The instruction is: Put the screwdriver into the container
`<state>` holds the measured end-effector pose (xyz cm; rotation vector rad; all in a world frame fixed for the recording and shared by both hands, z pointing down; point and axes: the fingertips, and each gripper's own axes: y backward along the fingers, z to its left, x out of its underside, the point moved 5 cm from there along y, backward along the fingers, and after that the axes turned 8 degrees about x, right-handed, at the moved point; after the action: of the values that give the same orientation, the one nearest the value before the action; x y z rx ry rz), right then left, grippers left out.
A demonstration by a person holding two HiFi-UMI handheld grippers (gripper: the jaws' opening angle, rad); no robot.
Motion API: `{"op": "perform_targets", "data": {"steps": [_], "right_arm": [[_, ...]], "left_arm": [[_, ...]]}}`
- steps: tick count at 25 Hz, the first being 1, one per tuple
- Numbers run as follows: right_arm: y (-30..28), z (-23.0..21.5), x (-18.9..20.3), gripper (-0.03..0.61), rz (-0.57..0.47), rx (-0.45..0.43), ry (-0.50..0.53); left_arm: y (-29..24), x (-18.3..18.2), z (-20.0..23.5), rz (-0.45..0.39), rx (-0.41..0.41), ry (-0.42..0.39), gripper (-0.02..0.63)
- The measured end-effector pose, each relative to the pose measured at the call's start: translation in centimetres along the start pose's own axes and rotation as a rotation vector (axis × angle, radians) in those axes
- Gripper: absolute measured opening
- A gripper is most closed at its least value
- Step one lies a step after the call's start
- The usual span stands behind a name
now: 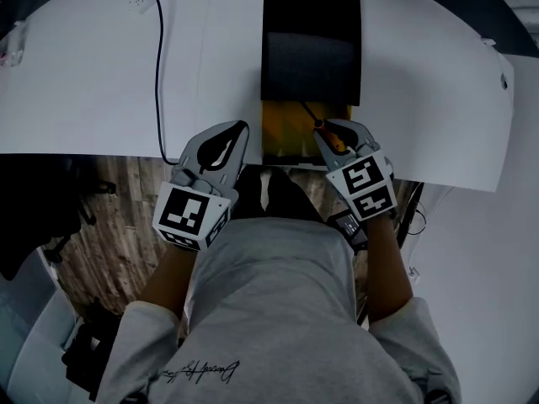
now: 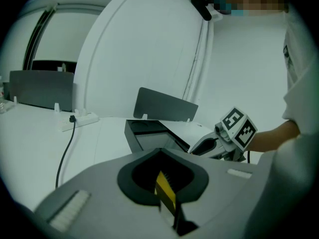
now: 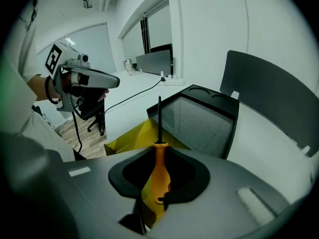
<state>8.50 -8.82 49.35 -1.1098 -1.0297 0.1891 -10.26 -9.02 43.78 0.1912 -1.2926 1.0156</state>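
With the right tongs (image 3: 160,153) clamping the screwdriver (image 3: 159,178) and the left tongs (image 2: 162,172) closed and empty, an early release risks its tip striking the rim of the container (image 3: 209,94) just ahead.

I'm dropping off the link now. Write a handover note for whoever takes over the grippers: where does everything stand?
Right gripper: jaws shut on the orange-handled screwdriver, held above the yellow container at the table's near edge.
Left gripper: jaws look closed and apparently empty, just left of the yellow container.
Black box: right behind the yellow container, lid up.
Done: screwdriver is in hand.
Left: lower it into the container and release.
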Motion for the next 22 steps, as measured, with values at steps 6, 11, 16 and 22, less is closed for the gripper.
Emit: {"op": "perform_targets", "data": {"steps": [6, 11, 16, 22], "right_arm": [[-1.5, 0.3, 0.6, 0.084, 0.051, -0.004, 0.050], [-2.4, 0.7, 1.2, 0.084, 0.087, -0.014, 0.093], [-3.1, 1.2, 1.5, 0.084, 0.123, -0.023, 0.137], [-3.9, 1.5, 1.9, 0.084, 0.173, -0.029, 0.202]], "left_arm": [[0.2, 0.2, 0.4, 0.000, -0.006, 0.005, 0.000], [0.2, 0.2, 0.3, -0.008, -0.008, 0.010, 0.000], [0.3, 0.6, 0.4, -0.002, -0.008, 0.015, 0.000], [0.5, 0.6, 0.5, 0.000, -0.012, 0.018, 0.000]]}}
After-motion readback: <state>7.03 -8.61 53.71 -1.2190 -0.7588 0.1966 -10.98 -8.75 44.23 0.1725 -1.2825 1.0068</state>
